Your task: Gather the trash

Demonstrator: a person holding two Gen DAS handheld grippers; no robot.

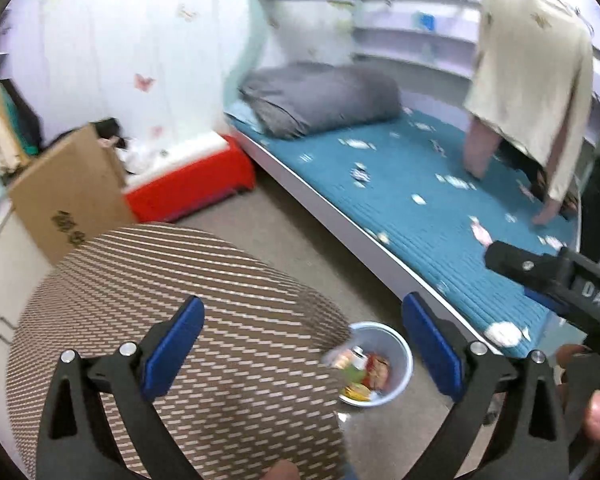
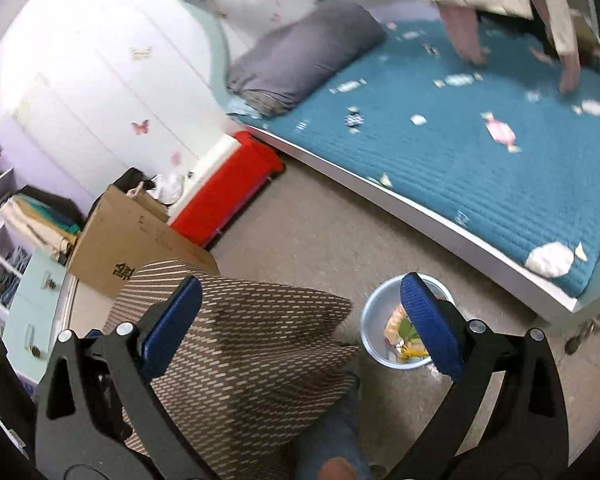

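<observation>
A teal quilted bed [image 2: 480, 184] fills the right side, with a folded grey duvet [image 2: 300, 56] at its far end. On the floor beside it stands a red storage box [image 2: 228, 196], next to a tilted cardboard box [image 2: 132, 236]. Butterfly stickers [image 2: 140, 126] dot the white wall.

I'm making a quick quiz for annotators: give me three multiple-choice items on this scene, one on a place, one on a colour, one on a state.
1. Where does the trash bin stand?
A. on the bed
B. on the floor beside the bed
C. inside the cardboard box

2. What colour is the bed cover?
A. teal
B. yellow
C. black

3. How is the left gripper?
A. shut on a wrapper
B. open, holding nothing
C. shut, empty

Answers: B, the bin sits on the carpet near the bed edge; A, the quilted cover is teal; B, its blue pads stand wide apart.
</observation>
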